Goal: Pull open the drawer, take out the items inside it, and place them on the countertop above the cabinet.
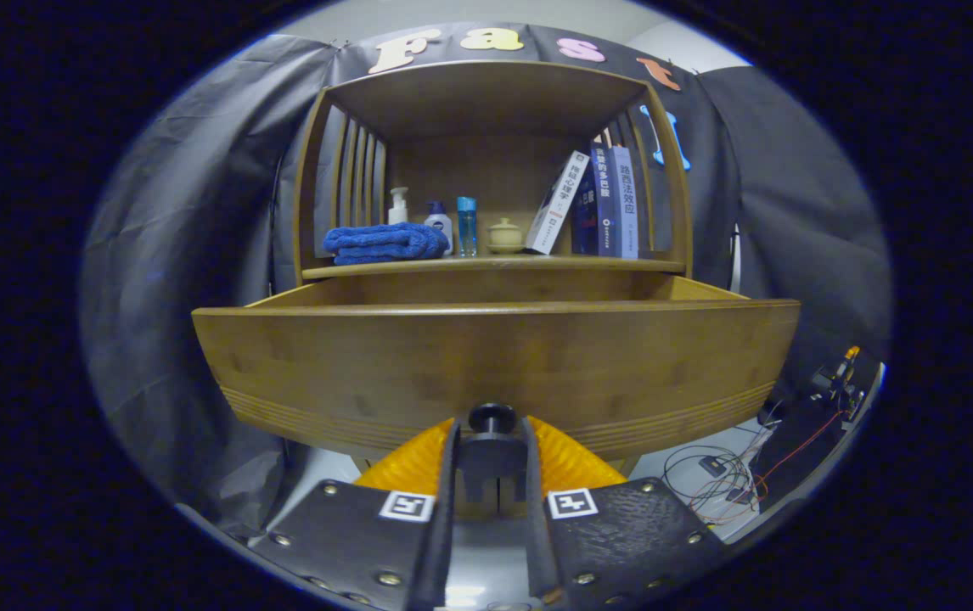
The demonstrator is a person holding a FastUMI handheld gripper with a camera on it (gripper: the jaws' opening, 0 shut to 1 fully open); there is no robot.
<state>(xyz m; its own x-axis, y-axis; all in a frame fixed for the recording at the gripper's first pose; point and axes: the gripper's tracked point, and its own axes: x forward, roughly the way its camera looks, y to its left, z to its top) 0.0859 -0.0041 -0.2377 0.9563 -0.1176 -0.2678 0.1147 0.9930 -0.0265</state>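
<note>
Your cabinet [495,170] stands ahead with its drawer [495,356] drawn out toward you, so you are in the pulling step. On the countertop [495,266] behind it lie a blue towel [385,242], bottles and books. Your gripper [492,445] is clamped on the black knob [492,417], a finger on each side. The drawer's inside is hidden; next you likely let go and rise to look in.

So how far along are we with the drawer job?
Done: the drawer already stands pulled out from the cabinet. In hand: the gripper is clamped on the black knob. Left: taking the items out; the drawer front hides its inside, so I can't tell what's there.
</note>
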